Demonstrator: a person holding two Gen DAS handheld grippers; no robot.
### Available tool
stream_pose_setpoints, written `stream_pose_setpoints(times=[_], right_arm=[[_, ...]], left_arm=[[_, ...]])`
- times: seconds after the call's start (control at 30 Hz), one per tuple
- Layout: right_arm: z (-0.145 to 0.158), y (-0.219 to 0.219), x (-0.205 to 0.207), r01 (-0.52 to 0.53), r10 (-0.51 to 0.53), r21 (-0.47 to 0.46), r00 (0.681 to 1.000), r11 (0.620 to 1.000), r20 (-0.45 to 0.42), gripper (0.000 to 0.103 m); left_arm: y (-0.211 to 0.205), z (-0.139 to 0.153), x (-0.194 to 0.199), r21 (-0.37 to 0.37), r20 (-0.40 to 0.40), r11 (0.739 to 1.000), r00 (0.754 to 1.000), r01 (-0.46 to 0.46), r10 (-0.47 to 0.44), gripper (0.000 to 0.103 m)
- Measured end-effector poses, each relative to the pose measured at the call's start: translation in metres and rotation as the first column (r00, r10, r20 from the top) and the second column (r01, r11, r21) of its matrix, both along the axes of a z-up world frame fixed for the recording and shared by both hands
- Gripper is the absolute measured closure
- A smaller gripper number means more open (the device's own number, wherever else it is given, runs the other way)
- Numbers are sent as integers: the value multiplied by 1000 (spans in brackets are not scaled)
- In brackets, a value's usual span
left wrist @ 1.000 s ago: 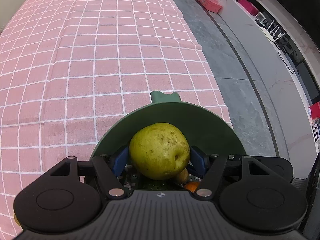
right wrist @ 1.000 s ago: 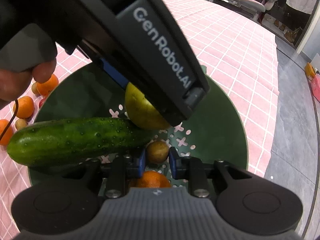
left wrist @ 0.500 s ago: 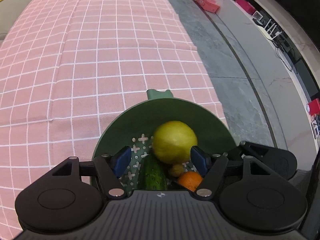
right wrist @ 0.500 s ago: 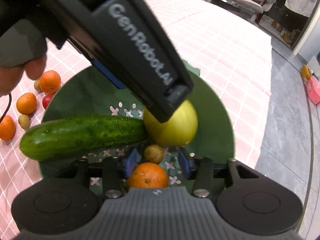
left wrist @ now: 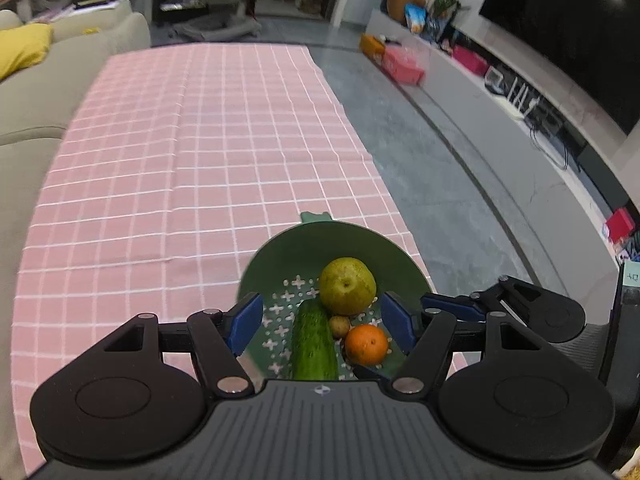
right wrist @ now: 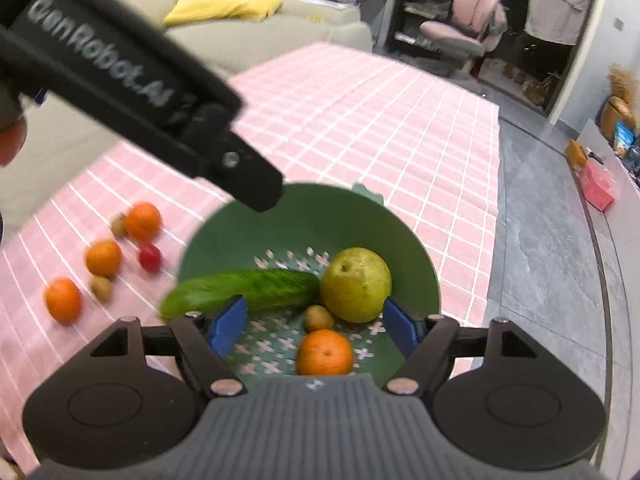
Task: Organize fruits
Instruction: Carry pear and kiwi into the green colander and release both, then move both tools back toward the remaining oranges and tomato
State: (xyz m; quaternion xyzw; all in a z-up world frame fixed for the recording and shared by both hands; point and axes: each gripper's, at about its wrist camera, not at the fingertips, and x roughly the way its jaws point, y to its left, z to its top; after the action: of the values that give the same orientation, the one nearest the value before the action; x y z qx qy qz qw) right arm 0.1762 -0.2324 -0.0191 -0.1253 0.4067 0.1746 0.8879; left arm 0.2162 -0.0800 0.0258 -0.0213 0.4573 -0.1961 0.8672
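A green colander bowl (left wrist: 288, 248) (right wrist: 320, 220) sits near the table's right edge. It holds a yellow-green pear (left wrist: 347, 286) (right wrist: 356, 284), a cucumber (left wrist: 314, 344) (right wrist: 244, 292), a small brown fruit (left wrist: 339, 326) (right wrist: 319, 317) and an orange (left wrist: 367, 344) (right wrist: 325, 352). My left gripper (left wrist: 322, 322) is open and empty above the bowl. My right gripper (right wrist: 316, 326) is open and empty above the bowl's near side. The left gripper's body (right wrist: 132, 92) crosses the right wrist view at upper left.
Left of the bowl on the pink checked cloth (left wrist: 180, 152) lie three oranges (right wrist: 103, 258), a red cherry tomato (right wrist: 150, 257) and two small brown fruits (right wrist: 101, 288). A sofa (right wrist: 248, 20) stands behind. Grey floor (left wrist: 440, 184) lies off the table's right edge.
The left gripper let go of the pear, which now rests in the bowl, then opened wide and lifted away. The right gripper opened and drew back and up from the bowl.
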Motion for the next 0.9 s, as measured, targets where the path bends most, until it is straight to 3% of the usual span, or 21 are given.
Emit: stream_pose_setpoints(times=[0.33, 0.5, 0.9], right_arm=[[17, 40, -58, 110, -122, 140, 989, 984, 84, 25], [14, 58, -77, 129, -150, 216, 985, 968, 82, 25], [-5, 115, -113, 57, -80, 218, 992, 974, 101, 22]], left_arm=[[48, 14, -68, 3, 85, 995, 992, -98, 97, 23], [81, 12, -92, 3, 111, 986, 980, -168, 166, 23], [154, -16, -138, -38, 107, 940, 934, -339, 341, 24]])
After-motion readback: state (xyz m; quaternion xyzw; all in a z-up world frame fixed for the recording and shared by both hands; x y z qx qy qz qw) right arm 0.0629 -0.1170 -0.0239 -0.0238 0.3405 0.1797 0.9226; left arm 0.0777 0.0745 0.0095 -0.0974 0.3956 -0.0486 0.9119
